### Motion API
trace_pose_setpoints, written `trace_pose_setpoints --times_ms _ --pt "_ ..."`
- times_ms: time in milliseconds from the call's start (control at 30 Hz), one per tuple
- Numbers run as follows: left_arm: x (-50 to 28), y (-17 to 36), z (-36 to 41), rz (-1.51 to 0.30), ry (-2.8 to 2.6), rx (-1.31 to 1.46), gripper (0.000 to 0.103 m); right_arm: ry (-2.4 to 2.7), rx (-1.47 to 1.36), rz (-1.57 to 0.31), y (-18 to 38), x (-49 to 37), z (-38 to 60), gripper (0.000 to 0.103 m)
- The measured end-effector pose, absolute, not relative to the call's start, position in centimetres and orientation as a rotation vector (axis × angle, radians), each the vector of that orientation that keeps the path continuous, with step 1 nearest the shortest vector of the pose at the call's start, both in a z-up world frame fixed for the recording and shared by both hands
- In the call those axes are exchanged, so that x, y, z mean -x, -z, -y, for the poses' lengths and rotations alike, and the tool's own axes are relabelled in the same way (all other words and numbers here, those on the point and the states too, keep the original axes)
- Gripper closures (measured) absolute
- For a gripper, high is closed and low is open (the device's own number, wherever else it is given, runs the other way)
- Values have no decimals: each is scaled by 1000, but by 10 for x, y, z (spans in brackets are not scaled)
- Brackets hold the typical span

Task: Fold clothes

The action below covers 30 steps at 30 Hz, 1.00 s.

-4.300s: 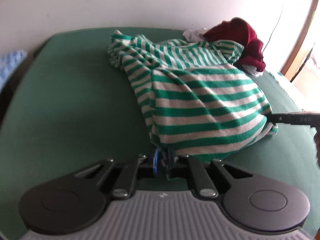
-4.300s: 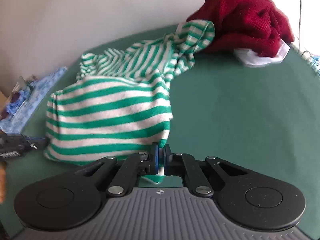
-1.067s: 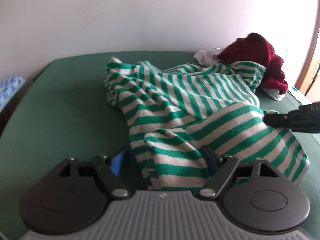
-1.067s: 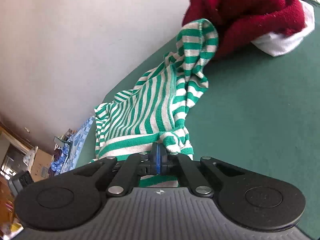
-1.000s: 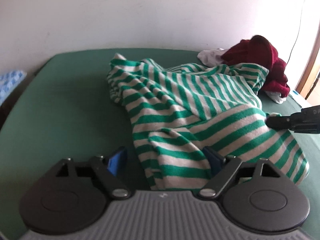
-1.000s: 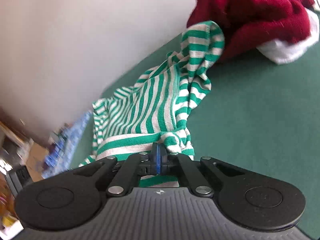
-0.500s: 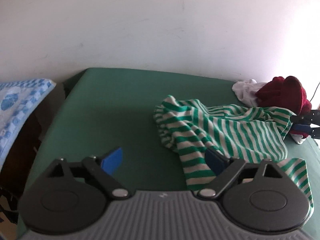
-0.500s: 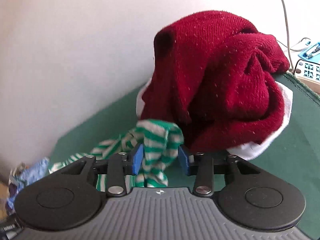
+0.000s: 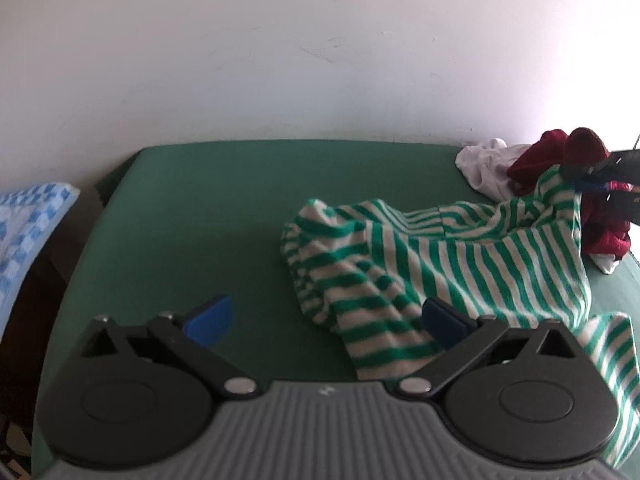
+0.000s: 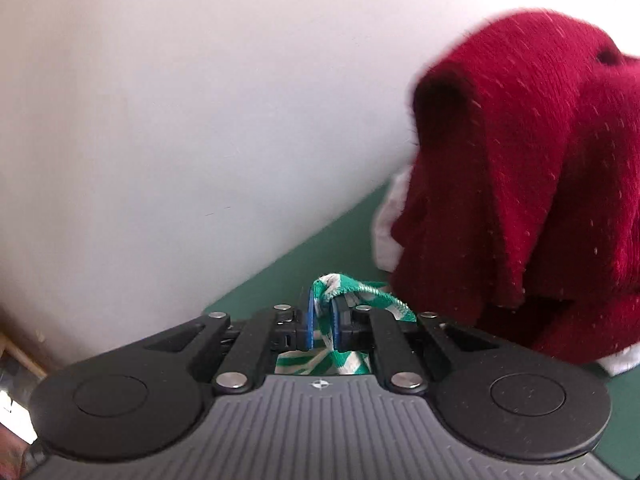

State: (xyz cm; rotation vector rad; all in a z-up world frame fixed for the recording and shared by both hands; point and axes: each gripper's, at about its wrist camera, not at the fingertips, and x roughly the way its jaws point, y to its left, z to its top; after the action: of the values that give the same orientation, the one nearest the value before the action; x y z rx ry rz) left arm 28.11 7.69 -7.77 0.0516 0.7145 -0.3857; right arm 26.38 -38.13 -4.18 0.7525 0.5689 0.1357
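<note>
Both tools share one build. On the left gripper [image 9: 326, 318], a grey ribbed housing sits between two round black discs; black linkage arms with silver screws run forward from the housing to blue-padded fingers [image 9: 210, 314]. The right gripper [image 10: 322, 326] shows a small cross mark on its housing.

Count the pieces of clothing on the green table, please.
3: a striped shirt spread mid-table, a red sweater at the far right, a white garment under the sweater. More may hide in that pile.

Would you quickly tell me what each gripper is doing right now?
Left gripper: open, holding nothing.
Right gripper: shut on the striped shirt.
</note>
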Motion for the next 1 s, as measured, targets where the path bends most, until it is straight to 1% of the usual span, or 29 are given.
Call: trace_pose_setpoints --times_ms 133,167,200,300,333,367,500,533,567,600,633,800,833,867,900,967,1000 --pt "-283 77 -67 -700 421 -91 1 -52 -670 -521 45 -264 388 94" --pt "-284 76 -65 -697 430 -100 1 -58 -668 -539 45 -261 390 91" --pt "-284 76 -62 -693 439 -110 1 -65 -666 -559 46 -258 391 89" --pt "-286 78 -58 -671 444 -141 1 -87 -661 -616 46 -249 397 76" --pt "-289 81 -58 -670 438 -143 1 -94 -659 -636 46 -247 399 66" --pt "-293 83 -59 -670 432 -144 1 -101 -657 -655 46 -244 401 59" --pt "-317 89 -64 -738 418 -85 1 -165 -619 -754 53 -246 389 57" --pt "-318 89 -63 -739 417 -84 1 -172 -635 -751 53 -248 390 58" --pt "-319 89 -62 -738 416 -85 1 -179 -653 -748 53 -250 391 64" --pt "-319 89 -61 -737 415 -86 1 -187 -671 -744 53 -252 393 74" --pt "-320 89 -60 -736 414 -87 1 -194 -689 -741 52 -255 394 91" --pt "-306 87 -50 -692 448 -124 1 -229 -778 -722 51 -266 400 94" --pt "-304 88 -48 -696 458 -123 1 -236 -795 -718 51 -268 401 93" --pt "-304 90 -46 -701 469 -120 1 -243 -813 -714 51 -270 403 90" --pt "-303 91 -45 -706 479 -117 1 -250 -831 -710 51 -273 404 90" --pt "-301 94 -39 -713 494 -125 1 -258 -856 -672 50 -270 407 99" --pt "-300 96 -36 -715 498 -137 1 -259 -864 -638 50 -265 409 99"
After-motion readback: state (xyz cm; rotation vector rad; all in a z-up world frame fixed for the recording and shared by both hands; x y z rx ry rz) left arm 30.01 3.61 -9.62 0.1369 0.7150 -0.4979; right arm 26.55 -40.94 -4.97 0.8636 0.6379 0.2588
